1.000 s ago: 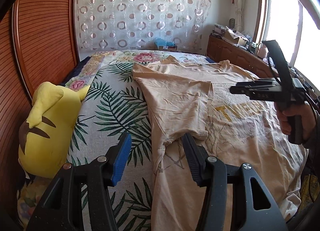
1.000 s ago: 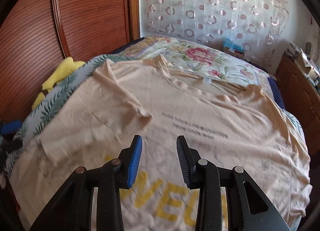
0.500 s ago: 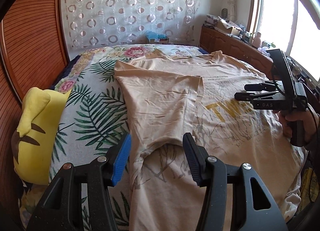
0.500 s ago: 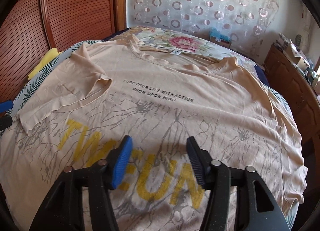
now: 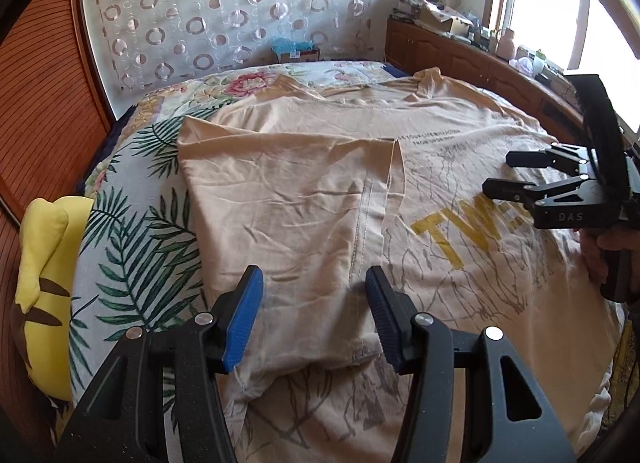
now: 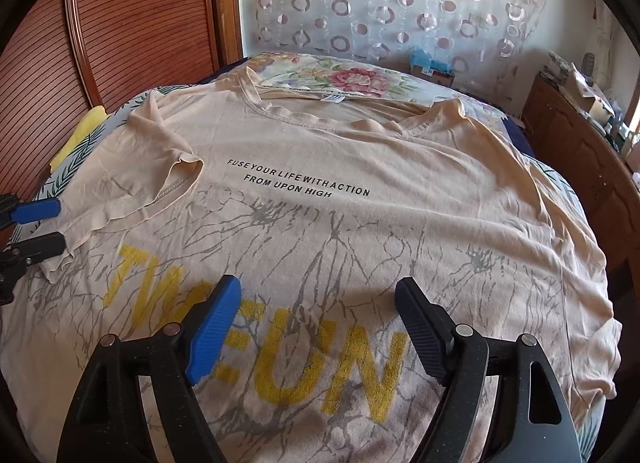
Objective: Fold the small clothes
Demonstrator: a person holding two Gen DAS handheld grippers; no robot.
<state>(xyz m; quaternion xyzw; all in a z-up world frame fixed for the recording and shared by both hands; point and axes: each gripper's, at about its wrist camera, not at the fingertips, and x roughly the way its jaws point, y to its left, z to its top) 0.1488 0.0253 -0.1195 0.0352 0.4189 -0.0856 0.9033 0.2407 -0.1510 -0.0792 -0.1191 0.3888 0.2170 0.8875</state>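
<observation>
T-shirt (image 6: pixel 320 167): beige, printed front up, spread across the bed (image 5: pixel 136 223), filling the centre of both views. One sleeve (image 5: pixel 288 199) is already folded in over the chest; the other sleeve (image 6: pixel 532 199) still lies out flat at right of the right wrist view.

Left gripper (image 5: pixel 314 319): half open, nothing held, fingers just above the folded sleeve's lower edge.
Right gripper (image 6: pixel 318 327): jaws have just been opening, now wide, nothing between them; hovers over the yellow lettering.

Handling, judged: thin soft knit, light, limp, creases readily. It will sag and drag on the bedcover rather than slide, and a pinch mid-panel would bunch it. Best holds: stitched hem, sleeve cuff, shoulder seam. Pinch one layer only.

Plush toy (image 5: pixel 44 263) at left edge, clear of the shirt.
</observation>
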